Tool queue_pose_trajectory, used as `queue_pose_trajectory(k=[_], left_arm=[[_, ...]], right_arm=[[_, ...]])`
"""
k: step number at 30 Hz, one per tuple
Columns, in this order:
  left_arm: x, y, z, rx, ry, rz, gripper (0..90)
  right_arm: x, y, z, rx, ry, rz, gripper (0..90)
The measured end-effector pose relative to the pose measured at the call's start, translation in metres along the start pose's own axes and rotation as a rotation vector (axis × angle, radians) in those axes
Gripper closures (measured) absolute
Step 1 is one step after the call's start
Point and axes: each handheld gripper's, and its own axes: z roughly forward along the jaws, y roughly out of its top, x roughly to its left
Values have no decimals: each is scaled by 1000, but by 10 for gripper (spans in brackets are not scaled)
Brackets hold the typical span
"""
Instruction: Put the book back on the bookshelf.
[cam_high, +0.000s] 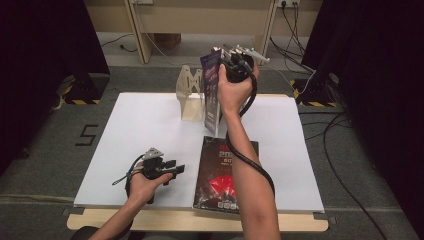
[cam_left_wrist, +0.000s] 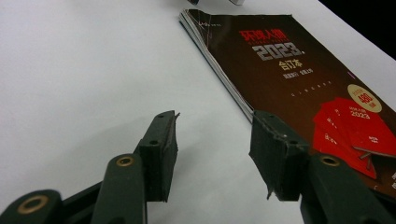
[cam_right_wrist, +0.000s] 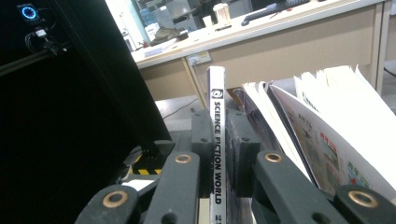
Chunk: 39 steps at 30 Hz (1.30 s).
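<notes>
At about twelve o'clock over the white table (cam_high: 150, 125), the right gripper (cam_high: 235, 67) is raised in the air with its jaws clamped on the spine of a magazine (cam_high: 212, 90), which hangs below it with the cover toward the left. In the right gripper view the jaws pinch that white spine (cam_right_wrist: 216, 140), lettered "SCIENCE FICTION WORLD", while loose pages (cam_right_wrist: 327, 140) fan open at three o'clock of it. Just at nine o'clock of the hanging magazine stands a clear acrylic stand (cam_high: 191, 95) on the far part of the table. A second, dark magazine (cam_high: 225, 175) with red shapes on its cover lies flat at around six o'clock, partly under the right forearm. At seven o'clock the left gripper (cam_high: 172, 167) rests low by the table, its jaws parted with nothing between them; in the left gripper view they point toward the near edge of the dark magazine (cam_left_wrist: 299, 79), close to it.
</notes>
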Motion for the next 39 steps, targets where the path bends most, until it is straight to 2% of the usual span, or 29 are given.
queue_pose_trajectory(k=[15, 21, 28, 30, 31, 36, 39], left_arm=[[0, 0, 0, 2, 0, -1, 503], [0, 0, 0, 3, -2, 0, 503], [0, 0, 0, 3, -2, 1, 503], [0, -1, 1, 4, -4, 3, 504], [0, -1, 2, 6, -5, 4, 503], [-1, -2, 2, 5, -7, 5, 504], [-2, -2, 2, 9, -4, 7, 504]], right_arm=[[2, 3, 16, -5, -29, -20, 834], [5, 3, 22, -19, -49, -45, 834], [8, -7, 31, -2, -88, -94, 834], [11, -15, 32, 11, -114, -142, 834], [12, -18, 32, 6, -115, -151, 834], [22, -27, 20, -22, -139, -232, 833], [26, -32, 13, -29, -147, -255, 832]])
